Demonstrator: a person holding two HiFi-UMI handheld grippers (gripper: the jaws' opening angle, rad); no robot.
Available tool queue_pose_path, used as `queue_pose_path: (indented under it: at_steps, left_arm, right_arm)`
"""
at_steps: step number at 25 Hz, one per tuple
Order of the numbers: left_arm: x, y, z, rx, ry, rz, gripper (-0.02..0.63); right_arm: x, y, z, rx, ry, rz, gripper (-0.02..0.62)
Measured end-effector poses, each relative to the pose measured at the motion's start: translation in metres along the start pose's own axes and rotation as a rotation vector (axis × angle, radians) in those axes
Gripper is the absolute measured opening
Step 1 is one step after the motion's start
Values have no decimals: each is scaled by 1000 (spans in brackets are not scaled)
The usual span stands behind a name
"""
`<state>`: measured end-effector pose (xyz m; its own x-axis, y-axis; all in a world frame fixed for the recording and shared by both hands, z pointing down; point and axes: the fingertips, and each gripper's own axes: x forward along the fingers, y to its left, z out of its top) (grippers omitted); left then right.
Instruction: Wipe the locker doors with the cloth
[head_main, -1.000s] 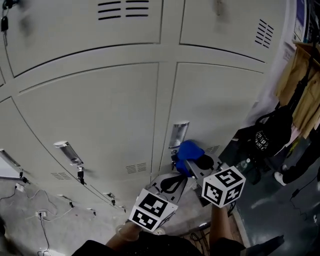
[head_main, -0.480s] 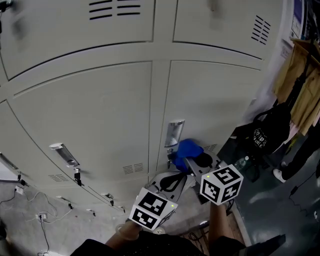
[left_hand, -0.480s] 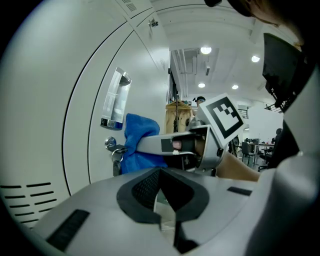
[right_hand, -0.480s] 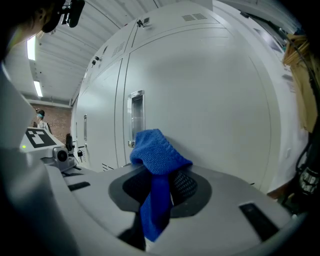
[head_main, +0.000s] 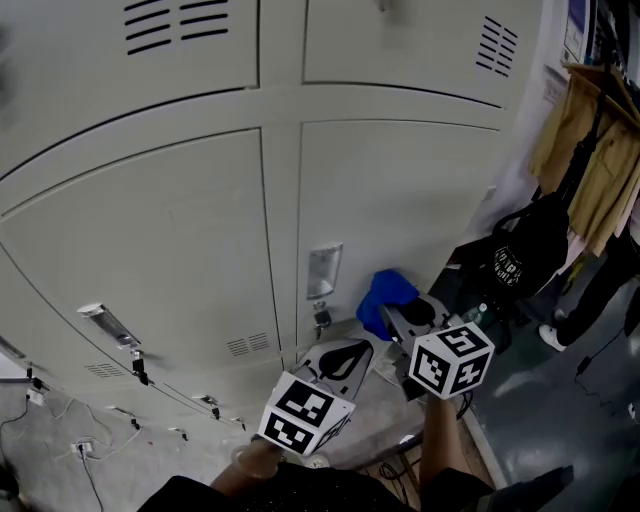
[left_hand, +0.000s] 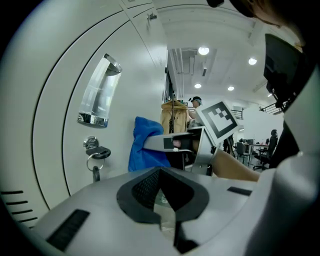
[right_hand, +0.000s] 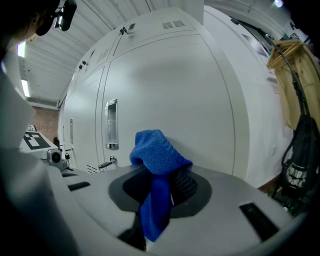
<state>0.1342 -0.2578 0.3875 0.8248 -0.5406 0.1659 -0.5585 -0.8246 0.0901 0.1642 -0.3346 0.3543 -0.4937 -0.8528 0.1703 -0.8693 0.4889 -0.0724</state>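
Head view: four pale locker doors (head_main: 150, 240) fill most of the frame, two above with vent slots and two larger ones below. There are two grippers at the lower centre. The left gripper (head_main: 348, 354) points up toward the doors from the person's bare forearm. The right gripper (head_main: 400, 312) sits just right of it, reaching slightly further up. One blue cloth (head_main: 385, 290) is bunched at its tip, by the lower edge of the right-hand door, just right of a shiny recessed handle (head_main: 322, 272) with a key (head_main: 322, 318) hanging below. A second handle (head_main: 105, 322) shows at the lower left. A black bag (head_main: 520, 262) and hanging tan clothing (head_main: 590, 165) crowd the right edge beside the lockers.

Left gripper view: its jaws are together with nothing between them. Beyond them, at centre, the right gripper holds the cloth up at the door, right of the handle and key. Whether the cloth presses on the metal cannot be told. A lit room with ceiling lights opens at the right.

Right gripper view: its jaws are clamped on the cloth, which humps above them and hangs down through the gap. The door stands close ahead, with the handle left of centre. The bag and clothing are at the right edge.
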Motion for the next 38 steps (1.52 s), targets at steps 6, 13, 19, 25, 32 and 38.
queue_pose_path:
  at_steps: [6, 13, 19, 25, 32, 38]
  left_arm:
    - [9, -5, 2, 7, 4, -20, 6]
    - [14, -9, 1, 6, 14, -32, 6]
    - [18, -12, -1, 6, 18, -39, 6]
    - [18, -10, 1, 6, 16, -35, 6]
    - [18, -12, 0, 4, 16, -35, 6]
    - [12, -11, -2, -5, 15, -22, 6]
  right_arm:
    - [-9, -36, 0, 7, 1, -83, 84]
    - [-22, -85, 1, 48, -12, -189, 84]
    - [-34, -126, -3, 63, -1, -312, 84]
    - [-37, -140, -6, 86, -3, -344, 84]
    - [-40, -139, -6, 85, -10, -368, 84]
    - [-43, -115, -11, 74, -13, -341, 84]
